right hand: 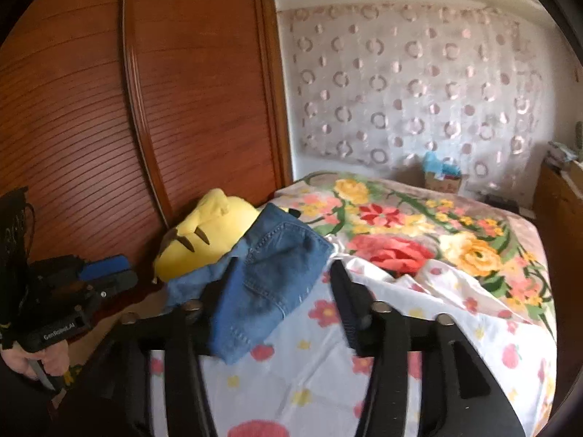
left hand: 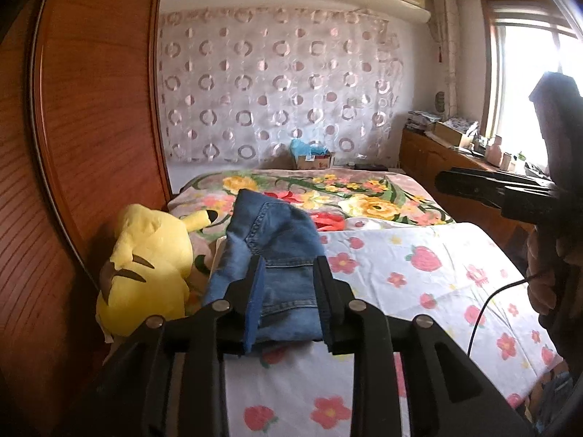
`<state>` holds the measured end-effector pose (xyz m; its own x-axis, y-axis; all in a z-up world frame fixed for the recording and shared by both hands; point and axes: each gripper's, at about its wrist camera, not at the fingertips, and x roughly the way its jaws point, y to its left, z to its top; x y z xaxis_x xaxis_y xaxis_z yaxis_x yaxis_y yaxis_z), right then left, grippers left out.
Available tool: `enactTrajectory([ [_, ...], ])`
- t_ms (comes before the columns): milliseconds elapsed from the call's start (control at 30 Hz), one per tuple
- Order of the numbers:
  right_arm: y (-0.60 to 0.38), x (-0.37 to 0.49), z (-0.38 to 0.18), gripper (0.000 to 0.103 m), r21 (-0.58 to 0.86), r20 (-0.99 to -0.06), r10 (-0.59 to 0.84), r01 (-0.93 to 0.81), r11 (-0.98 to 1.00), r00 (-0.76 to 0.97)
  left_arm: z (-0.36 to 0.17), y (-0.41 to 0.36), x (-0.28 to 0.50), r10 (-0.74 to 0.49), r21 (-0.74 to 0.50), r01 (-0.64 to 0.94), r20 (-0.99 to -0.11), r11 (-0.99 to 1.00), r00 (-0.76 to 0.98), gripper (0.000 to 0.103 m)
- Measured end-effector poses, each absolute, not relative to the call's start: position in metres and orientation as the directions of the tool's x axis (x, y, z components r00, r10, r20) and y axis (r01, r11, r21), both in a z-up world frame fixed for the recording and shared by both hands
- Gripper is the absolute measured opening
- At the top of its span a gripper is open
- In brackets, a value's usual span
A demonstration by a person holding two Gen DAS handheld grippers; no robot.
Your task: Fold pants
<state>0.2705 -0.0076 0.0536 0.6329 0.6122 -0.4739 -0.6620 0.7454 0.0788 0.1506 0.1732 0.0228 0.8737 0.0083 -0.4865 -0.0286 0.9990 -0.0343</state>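
Note:
The pants are blue denim jeans [left hand: 271, 255], folded into a small bundle on the white strawberry-print sheet [left hand: 419, 280], with the far end leaning on a yellow plush toy [left hand: 145, 266]. My left gripper [left hand: 289, 267] is open, its fingers held apart in front of the near end of the jeans, holding nothing. In the right wrist view the jeans [right hand: 269, 273] lie ahead and left of my right gripper [right hand: 280, 276], which is open and empty above the sheet [right hand: 328, 364]. Each gripper shows in the other's view: the right one [left hand: 473, 185] and the left one [right hand: 105, 276].
A wooden wardrobe [left hand: 91, 109] stands close on the left, behind the plush [right hand: 207, 233]. A floral blanket [left hand: 328, 196] covers the far half of the bed. A wooden dresser [left hand: 437, 160] with clutter stands by the window at right. A cardboard box [left hand: 313, 158] sits past the bed.

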Motion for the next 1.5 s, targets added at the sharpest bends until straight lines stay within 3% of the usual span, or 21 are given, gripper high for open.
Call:
enactTrajectory([
  [200, -0.047, 0.230, 0.058, 0.069, 0.076, -0.443, 0.585, -0.622, 0.779, 0.679, 0.034, 0.147, 0.124, 0.021, -0.012, -0.030, -0.476, 0.999, 0.879, 0.032],
  [633, -0.130, 0.148, 0.063, 0.080, 0.067, -0.387, 0.464, -0.478, 0.876, 0.797, 0.046, 0.088, 0.084, -0.084, -0.046, 0.071, -0.439, 0.996, 0.894, 0.039],
  [1033, -0.198, 0.079, 0.067, 0.081, 0.057, -0.344, 0.345, -0.347, 0.936, 0.873, 0.052, 0.052, 0.052, -0.047, -0.010, 0.047, -0.427, 0.999, 0.903, 0.040],
  [1500, -0.219, 0.070, 0.061, 0.081, 0.074, -0.347, 0.311, -0.305, 0.950, 0.885, 0.055, 0.038, 0.041, -0.045, 0.009, 0.053, -0.417, 0.999, 0.908, 0.041],
])
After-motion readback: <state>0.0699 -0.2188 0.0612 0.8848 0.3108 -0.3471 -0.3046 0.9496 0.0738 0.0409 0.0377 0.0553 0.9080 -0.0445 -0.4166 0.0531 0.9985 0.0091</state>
